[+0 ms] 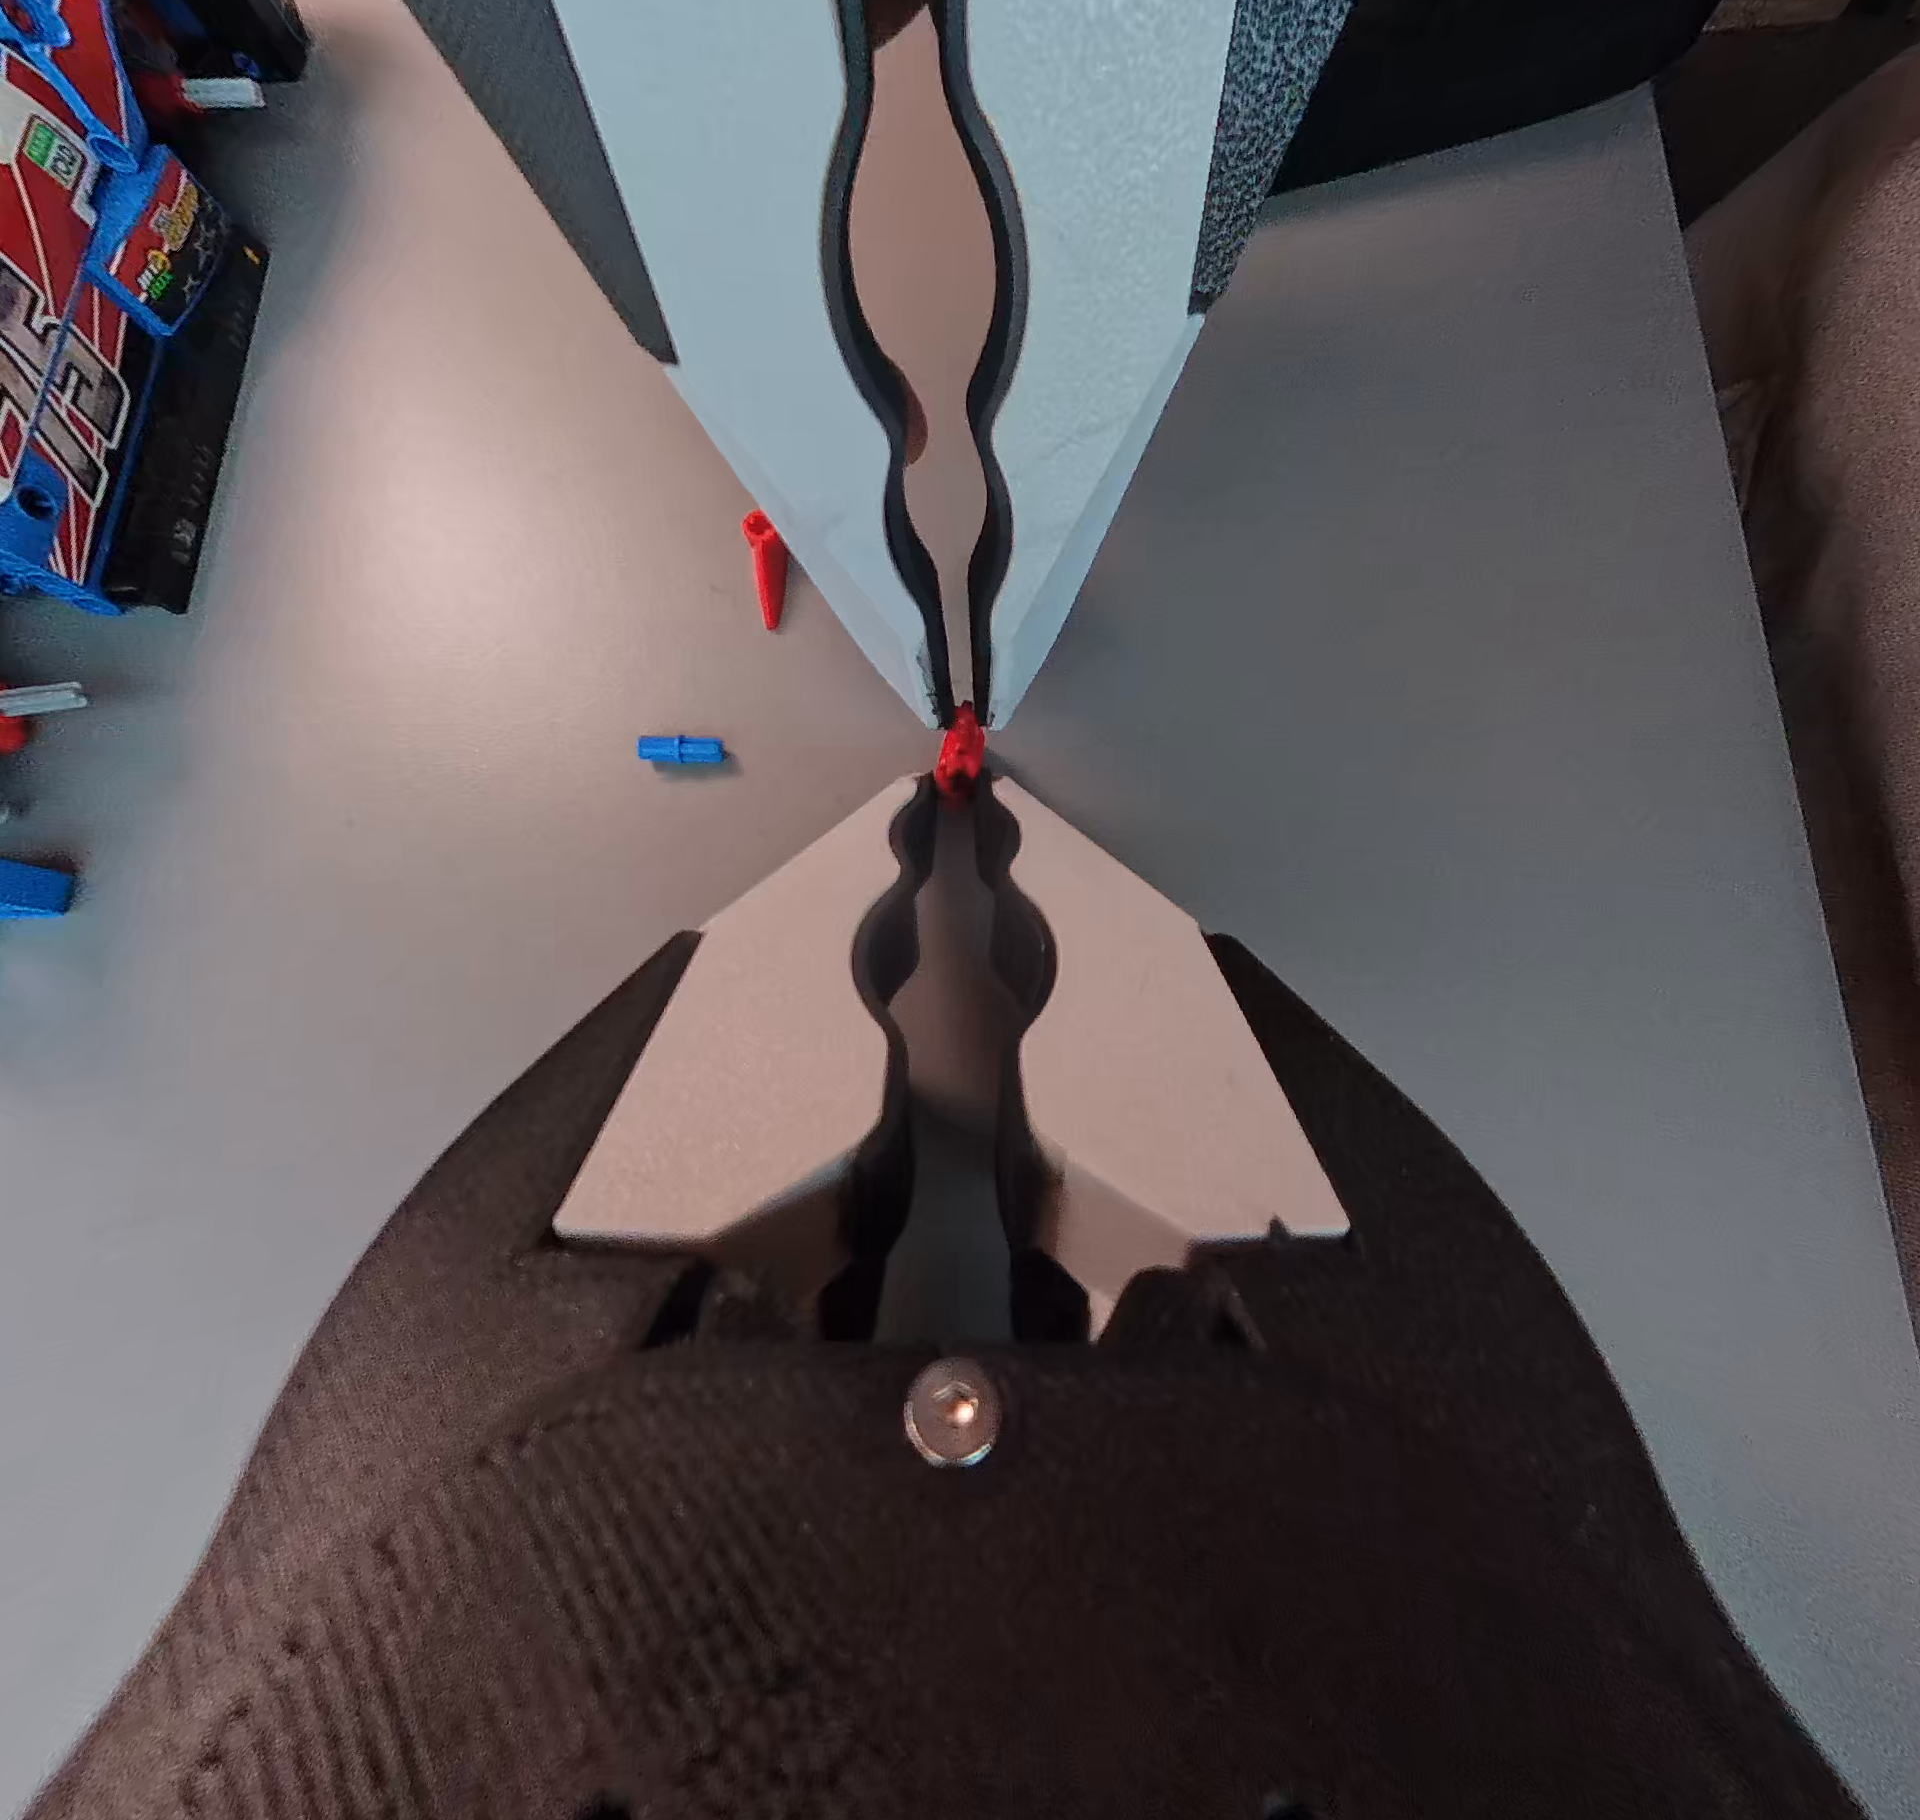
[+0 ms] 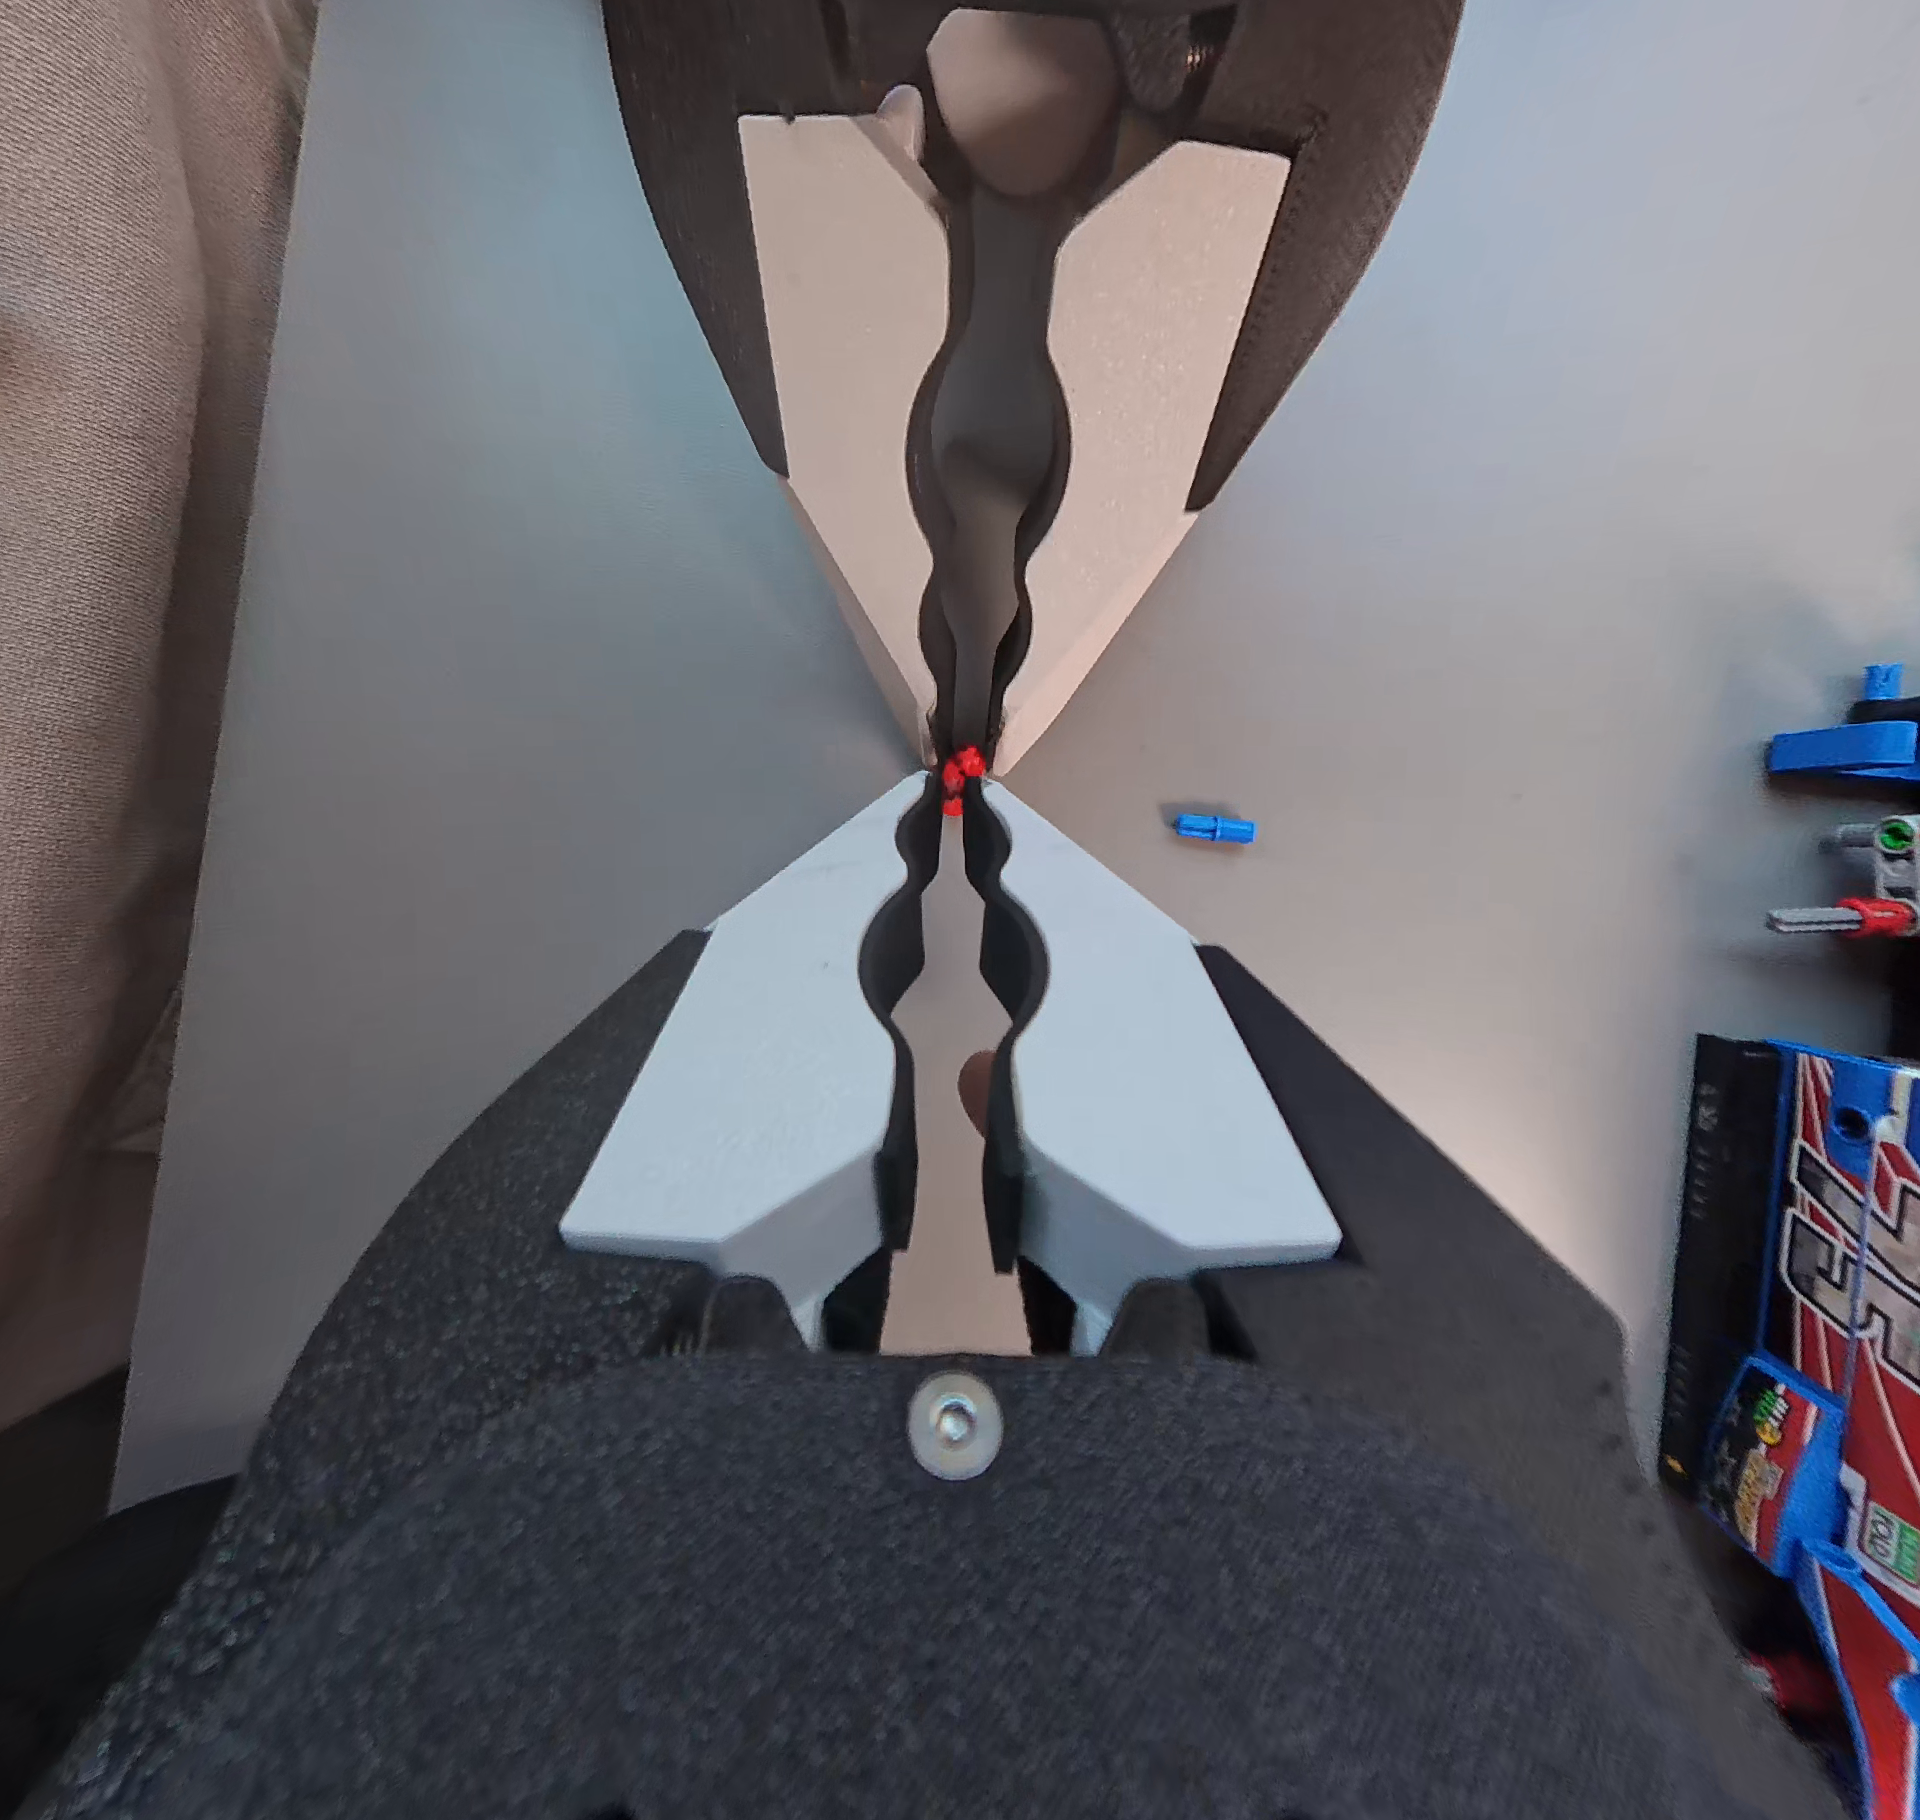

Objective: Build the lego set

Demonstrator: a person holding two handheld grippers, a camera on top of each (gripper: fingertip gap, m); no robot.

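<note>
The two tools meet tip to tip above the grey worktop (image 1: 1403, 627), and a tiny red piece (image 1: 957, 750) is pinched between them. The left hand-held gripper (image 1: 957, 783) is nearly closed on its lower end, and the right hand-held gripper (image 2: 954, 802) is closed to a narrow slit on the other end; it may be two small red parts being pressed together, but it is too small to tell. To do this well, I would keep both tools in one straight line and push gently, since a piece this small could twist or pop out sideways. A blue pin (image 1: 681, 749) lies loose on the worktop nearby, with a red pointed piece (image 1: 767, 565) just beside the right tool's finger. The red, white and blue car model (image 1: 73, 316) sits well apart at the edge, with a few loose grey and blue parts near it. Nothing blocks the join.
</note>
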